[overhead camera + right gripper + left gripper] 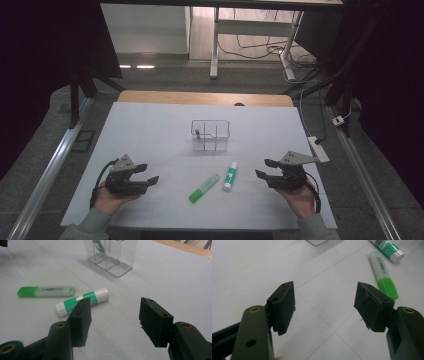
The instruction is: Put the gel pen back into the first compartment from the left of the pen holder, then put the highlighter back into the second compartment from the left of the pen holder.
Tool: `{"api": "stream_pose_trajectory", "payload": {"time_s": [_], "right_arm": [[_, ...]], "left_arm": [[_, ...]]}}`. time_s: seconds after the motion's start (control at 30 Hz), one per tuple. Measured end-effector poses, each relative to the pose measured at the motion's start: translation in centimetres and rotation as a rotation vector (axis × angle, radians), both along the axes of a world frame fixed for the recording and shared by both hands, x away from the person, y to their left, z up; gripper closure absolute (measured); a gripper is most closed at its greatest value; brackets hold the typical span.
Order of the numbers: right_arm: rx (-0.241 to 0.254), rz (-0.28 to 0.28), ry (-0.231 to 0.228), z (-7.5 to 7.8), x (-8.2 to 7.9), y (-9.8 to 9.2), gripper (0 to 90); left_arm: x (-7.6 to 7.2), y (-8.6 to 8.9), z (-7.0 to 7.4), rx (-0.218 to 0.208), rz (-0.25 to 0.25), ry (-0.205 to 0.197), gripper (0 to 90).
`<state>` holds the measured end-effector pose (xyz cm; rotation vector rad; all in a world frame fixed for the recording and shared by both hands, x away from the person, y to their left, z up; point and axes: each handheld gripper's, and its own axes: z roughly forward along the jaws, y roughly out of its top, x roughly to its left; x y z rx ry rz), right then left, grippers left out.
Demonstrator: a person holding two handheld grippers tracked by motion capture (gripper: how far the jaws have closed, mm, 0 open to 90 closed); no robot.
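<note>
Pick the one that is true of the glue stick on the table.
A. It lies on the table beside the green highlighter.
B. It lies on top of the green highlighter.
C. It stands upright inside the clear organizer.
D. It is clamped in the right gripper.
A: the glue stick lies flat on the white table just right of the green highlighter, apart from it and in front of the clear organizer.

I see a clear divided organiser [210, 135] mid-surface toward the far edge, one small dark item inside its left compartment; beyond the table [205, 97], desk legs [214, 47] and floor cables [260, 50]
</note>
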<state>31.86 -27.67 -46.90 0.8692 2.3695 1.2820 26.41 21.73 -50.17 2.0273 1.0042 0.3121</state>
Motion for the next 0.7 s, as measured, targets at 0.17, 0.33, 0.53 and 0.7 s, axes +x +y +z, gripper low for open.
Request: {"api": "stream_pose_trajectory", "payload": {"time_s": [0.17, 0.33, 0.53, 0.7], "right_arm": [[-0.010, -0.020, 0.004, -0.6, -0.3, -0.9, 42.7], [-0.024, -0.032, -0.004, -0.9, -0.5, -1.4, 42.5], [-0.032, -0.037, 0.001, -1.1, -0.4, -1.7, 41.8], [-0.031, -0.033, -0.001, -1.1, -0.4, -1.5, 41.6]], "left_arm": [[0.0, -0.6, 0.3, 0.003, -0.020, 0.000, 32.4], [0.1, -1.1, 0.4, 0.009, -0.028, 0.006, 32.3], [0.2, -1.8, 0.7, 0.016, -0.046, 0.006, 32.1], [0.1, -2.7, 0.9, 0.022, -0.072, 0.008, 31.8]]}}
